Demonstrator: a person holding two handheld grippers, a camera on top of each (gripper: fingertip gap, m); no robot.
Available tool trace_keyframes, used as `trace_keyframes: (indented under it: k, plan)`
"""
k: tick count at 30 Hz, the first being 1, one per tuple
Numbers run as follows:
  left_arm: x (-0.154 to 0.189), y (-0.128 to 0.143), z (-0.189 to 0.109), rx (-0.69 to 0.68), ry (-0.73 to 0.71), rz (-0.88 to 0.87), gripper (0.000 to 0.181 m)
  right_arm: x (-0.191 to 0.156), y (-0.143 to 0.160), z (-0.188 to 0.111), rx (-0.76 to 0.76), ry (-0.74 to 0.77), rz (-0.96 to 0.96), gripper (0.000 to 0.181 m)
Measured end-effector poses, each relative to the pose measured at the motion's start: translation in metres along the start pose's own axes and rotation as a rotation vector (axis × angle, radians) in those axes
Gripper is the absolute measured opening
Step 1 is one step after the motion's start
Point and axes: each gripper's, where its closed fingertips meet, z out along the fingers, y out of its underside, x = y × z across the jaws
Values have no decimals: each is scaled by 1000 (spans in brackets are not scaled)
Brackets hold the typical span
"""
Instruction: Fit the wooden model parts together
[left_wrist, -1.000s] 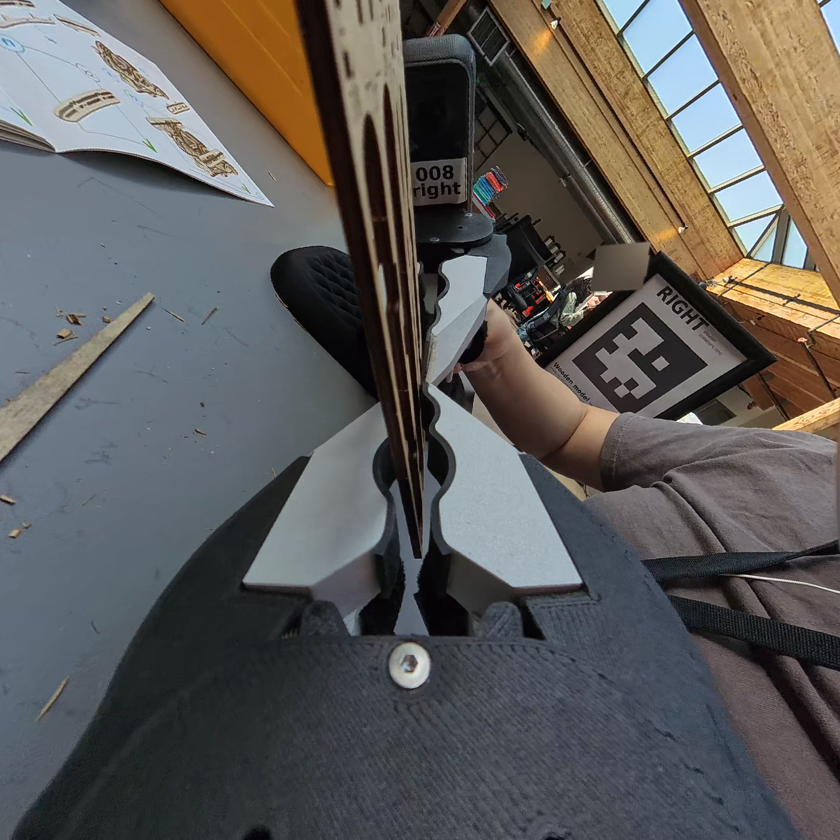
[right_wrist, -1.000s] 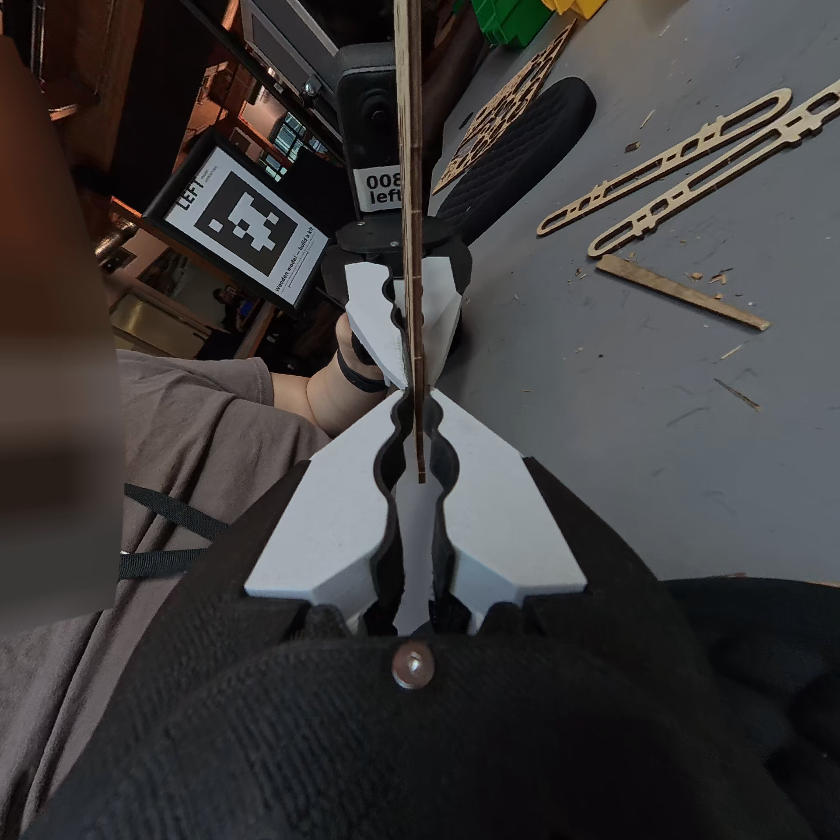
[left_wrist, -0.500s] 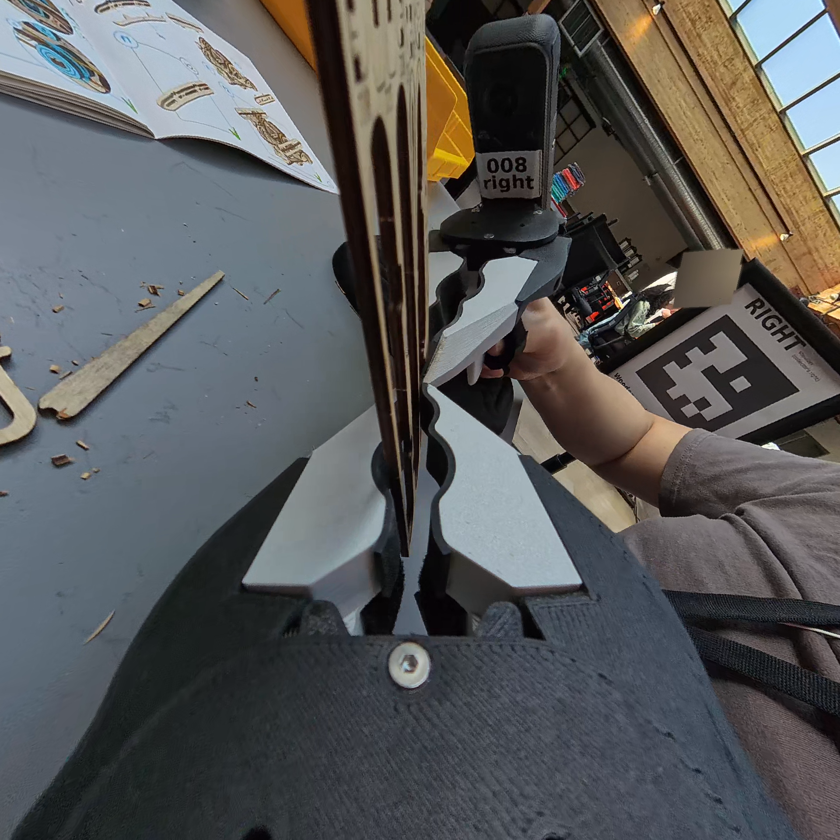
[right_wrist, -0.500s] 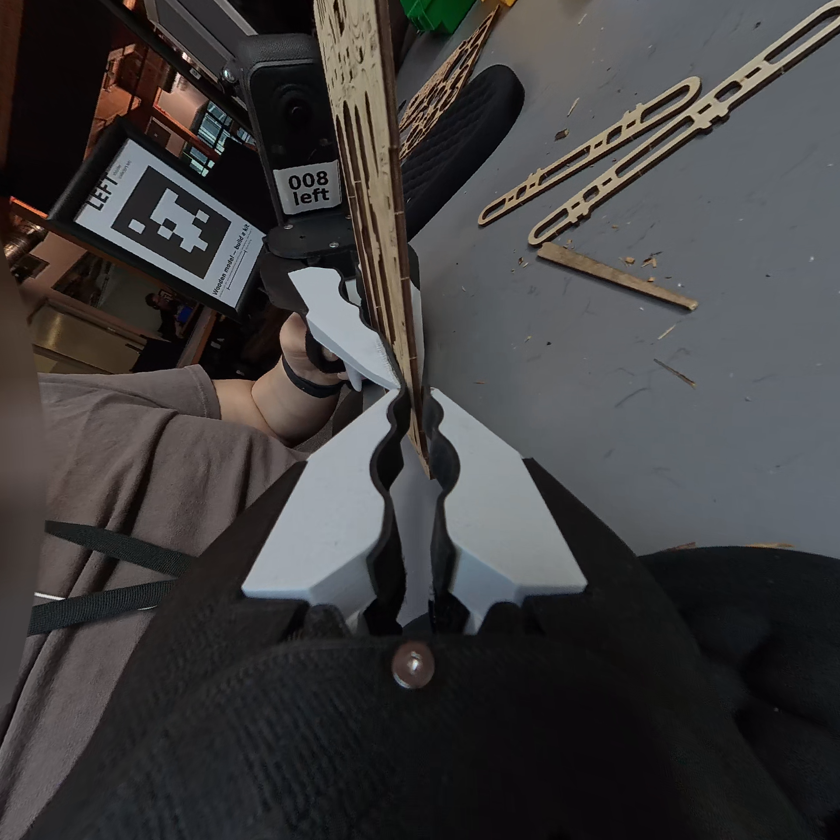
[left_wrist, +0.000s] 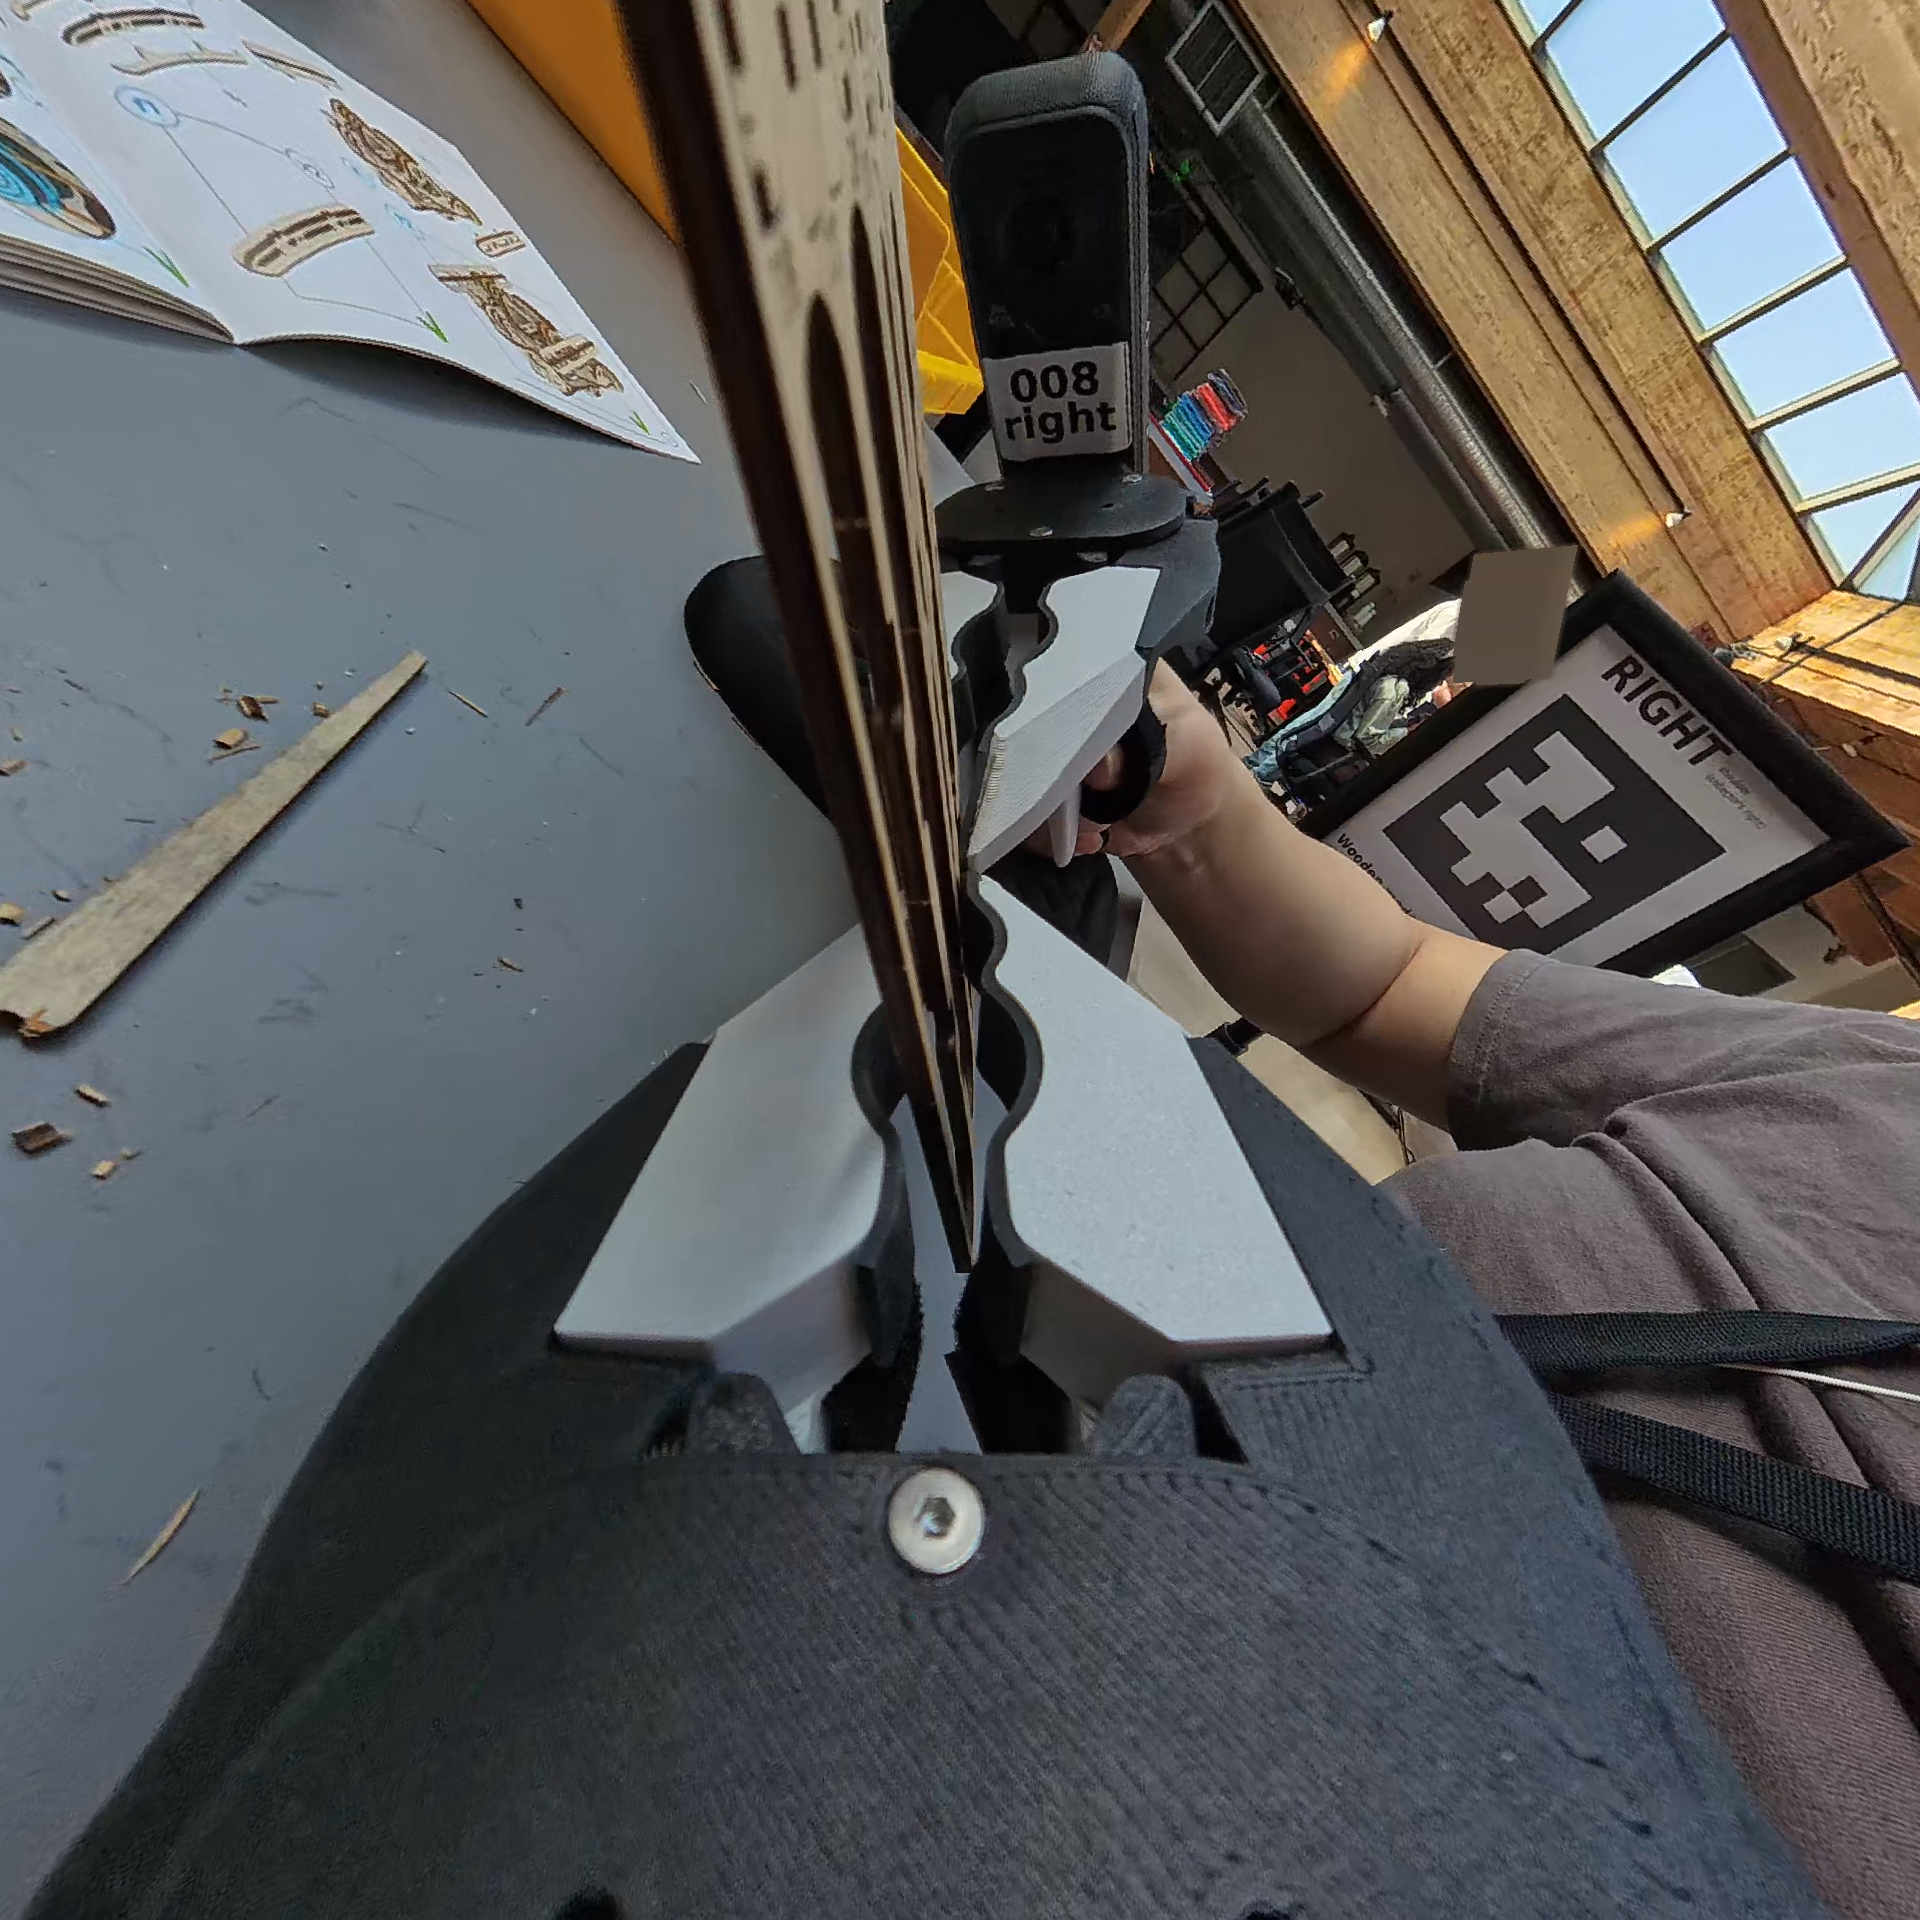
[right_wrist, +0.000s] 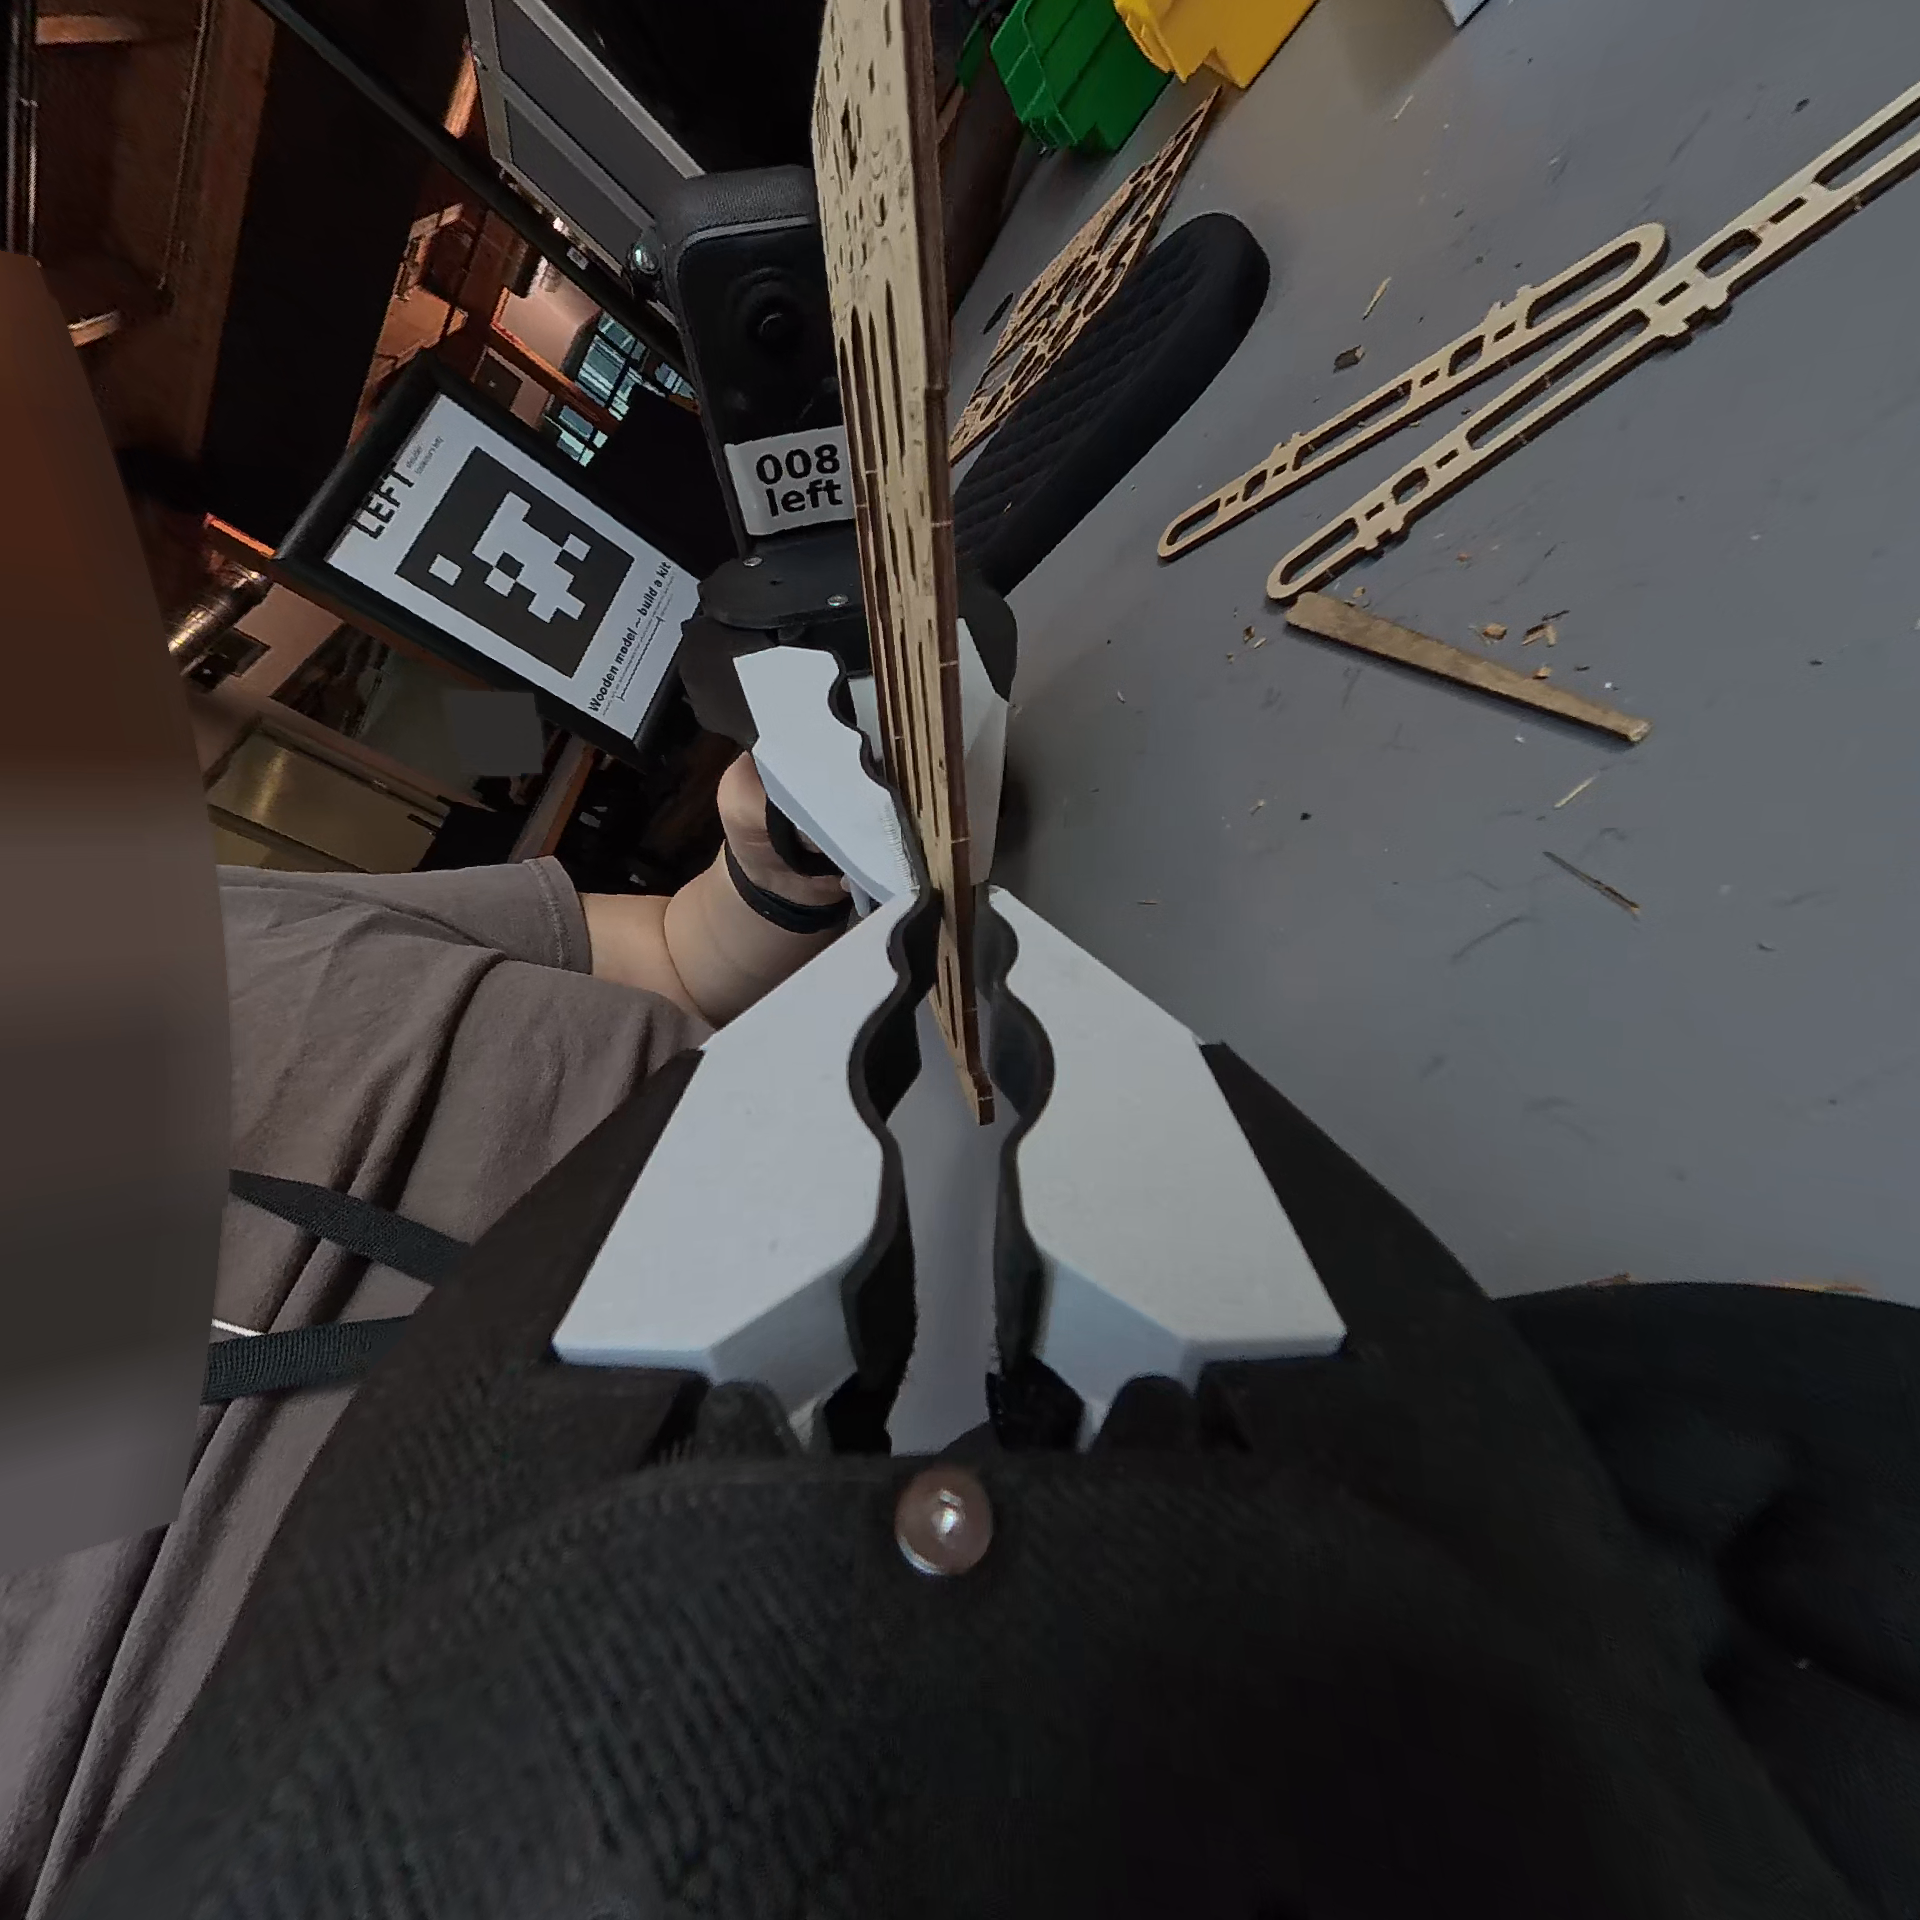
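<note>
A thin laser-cut wooden sheet (left_wrist: 831, 520) with several cut-out parts stands on edge above the grey table (left_wrist: 364, 623). Both grippers hold it from opposite sides. My left gripper (left_wrist: 961, 904) is shut on the sheet's lower edge, which runs deep between its fingers. My right gripper (right_wrist: 951, 904) is shut on the same sheet (right_wrist: 894, 416), whose corner ends between its pads. The right gripper also shows in the left wrist view (left_wrist: 1039, 727), and the left gripper in the right wrist view (right_wrist: 914, 748). The tips of the two grippers nearly touch.
An open instruction booklet (left_wrist: 260, 208) lies at the far left. A plain wooden strip (right_wrist: 1455, 665), two long slotted wooden pieces (right_wrist: 1455, 416) and wood chips lie on the table. Another cut sheet (right_wrist: 1091, 270) rests by a black pad (right_wrist: 1122, 384). Green (right_wrist: 1070, 73) and yellow (right_wrist: 1216, 31) bins stand behind. Only a small space, under 4 cm, lies between the two pairs of fingers.
Both grippers stayed shut on the sheet and tilted it together. In the right wrist view the sheet turned from edge-on to showing its face, and the table swung in both views.
</note>
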Motion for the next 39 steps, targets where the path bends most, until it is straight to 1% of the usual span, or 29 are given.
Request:
trace_keyframes:
  k: [5,11,17,19,20,22,24,27,32,35,39]
  plan:
    - [-3,2,-1,-6,-39,3,0,3,3,2,-19,40,-29,2]
    - [-6,4,-1,-13,-72,11,0,8,4,3,-25,66,-20,2]
    - [-8,3,-1,-13,-77,0,0,10,4,3,-25,61,4,1]
    - [-9,3,-1,-15,-79,-2,0,11,4,3,-27,79,-15,2]
    - [-7,3,-1,-9,-66,0,0,10,3,3,-22,77,-22,2]
    - [-1,-2,0,18,-12,6,0,1,-1,0,7,-10,5,1]
    - [1,-5,0,32,19,-5,0,-3,-2,-3,19,-53,32,3]
    - [1,-5,-1,33,31,-17,0,-2,-1,-2,8,-25,6,2]
    - [3,-6,-2,34,46,-16,0,-4,2,-1,-9,-32,-6,2]
    - [3,-11,-6,74,53,-25,0,-6,8,2,-56,-38,-7,2]
    - [5,-11,-6,72,72,-19,0,-8,7,2,-43,-35,-44,1]
